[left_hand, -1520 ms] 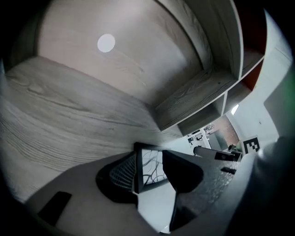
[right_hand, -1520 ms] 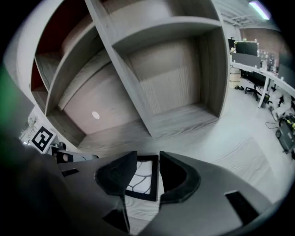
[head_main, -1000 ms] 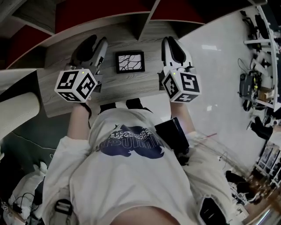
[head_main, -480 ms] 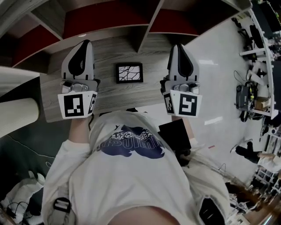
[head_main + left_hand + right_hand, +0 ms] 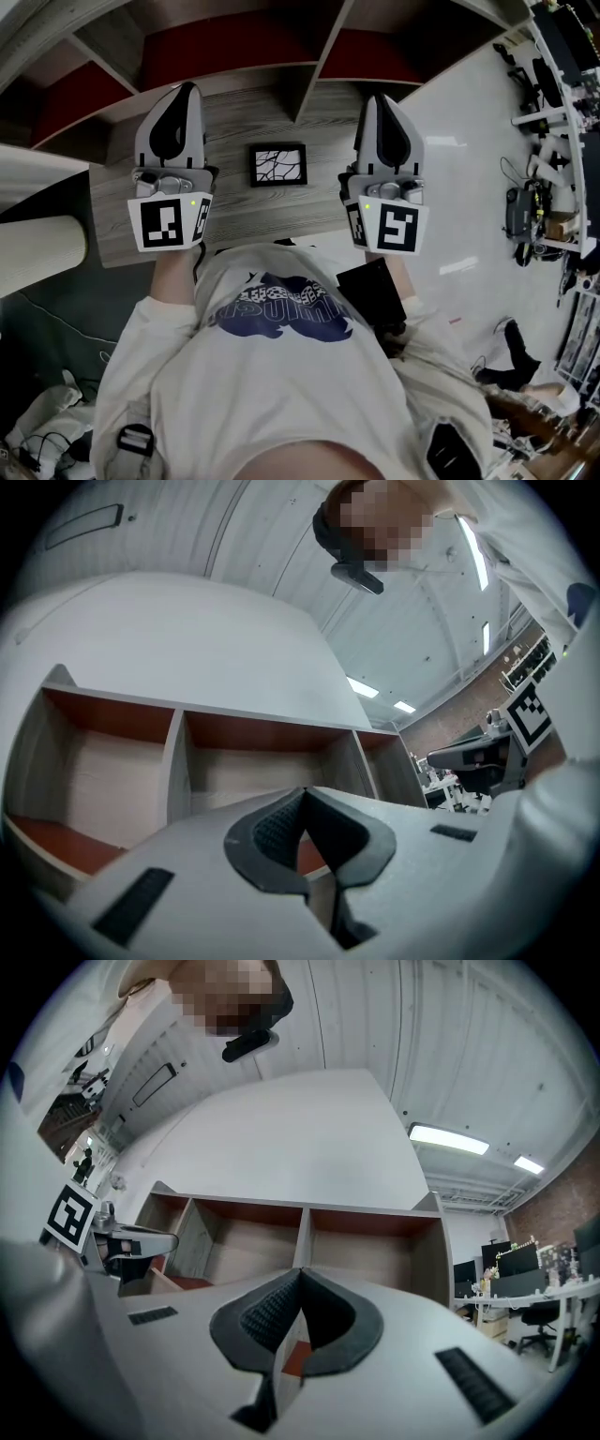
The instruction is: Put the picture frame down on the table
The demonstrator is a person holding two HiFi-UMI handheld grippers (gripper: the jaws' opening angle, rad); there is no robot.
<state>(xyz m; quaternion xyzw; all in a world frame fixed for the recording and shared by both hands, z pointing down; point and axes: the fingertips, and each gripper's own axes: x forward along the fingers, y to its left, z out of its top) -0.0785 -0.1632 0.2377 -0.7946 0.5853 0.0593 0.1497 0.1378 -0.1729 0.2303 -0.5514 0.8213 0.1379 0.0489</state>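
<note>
A person in a white T-shirt point(image 5: 281, 394) stands at a wood-grain table point(image 5: 239, 208), with an open shelf unit point(image 5: 234, 52) at the table's 12 o'clock. Both tools are held above the tabletop. The left gripper point(image 5: 181, 92) and the right gripper point(image 5: 380, 99) each have their jaws pressed together at the tips, with nothing between them. The picture frame point(image 5: 278, 165) lies flat on the table between them, the left gripper at its 9 o'clock and the right at its 3 o'clock, neither touching it.
</note>
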